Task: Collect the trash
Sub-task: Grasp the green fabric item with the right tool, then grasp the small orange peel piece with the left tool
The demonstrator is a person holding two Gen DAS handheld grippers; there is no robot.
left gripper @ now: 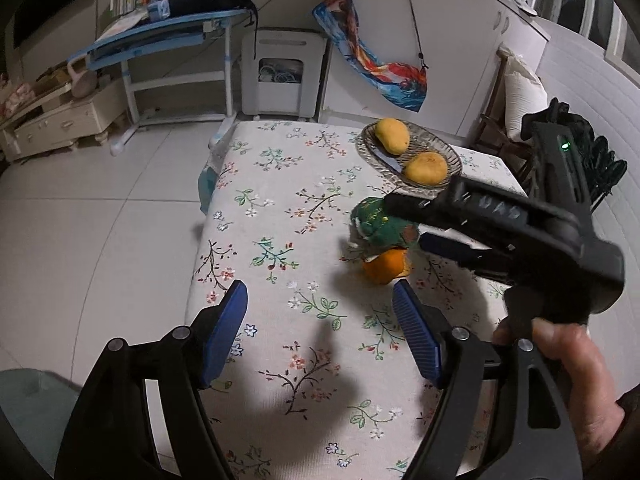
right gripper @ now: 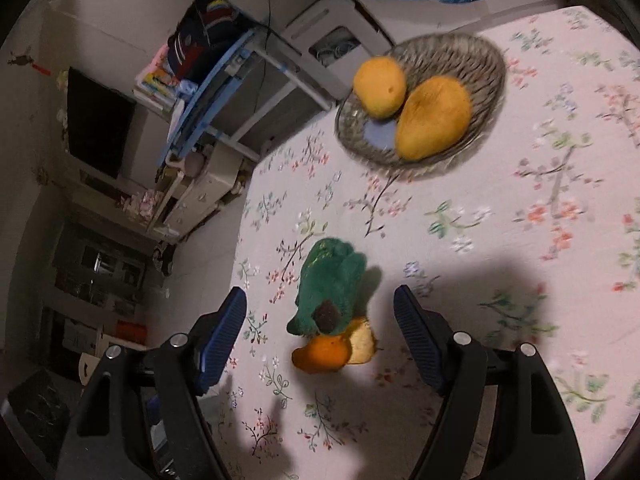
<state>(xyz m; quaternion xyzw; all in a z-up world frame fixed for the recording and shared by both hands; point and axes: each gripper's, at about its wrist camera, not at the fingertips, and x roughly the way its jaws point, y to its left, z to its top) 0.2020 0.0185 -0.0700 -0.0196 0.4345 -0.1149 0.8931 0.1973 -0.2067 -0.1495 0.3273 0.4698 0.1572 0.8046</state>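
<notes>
A crumpled green wrapper point(left gripper: 378, 222) lies on the floral tablecloth point(left gripper: 280, 208), resting on a piece of orange peel point(left gripper: 386, 266). In the right wrist view the green wrapper point(right gripper: 330, 288) and the orange peel point(right gripper: 324, 354) sit between and just ahead of the blue pads. My right gripper point(right gripper: 320, 320) is open, hovering over them; it also shows in the left wrist view point(left gripper: 404, 220), reaching in from the right above the wrapper. My left gripper point(left gripper: 320, 312) is open and empty, over the tablecloth short of the peel.
A glass dish point(left gripper: 436, 150) with two yellow mangoes point(left gripper: 394, 136) stands at the table's far right; it also shows in the right wrist view point(right gripper: 460, 56). Beyond the table are a blue desk point(left gripper: 160, 36), a white appliance point(left gripper: 282, 76) and a chair point(left gripper: 516, 92).
</notes>
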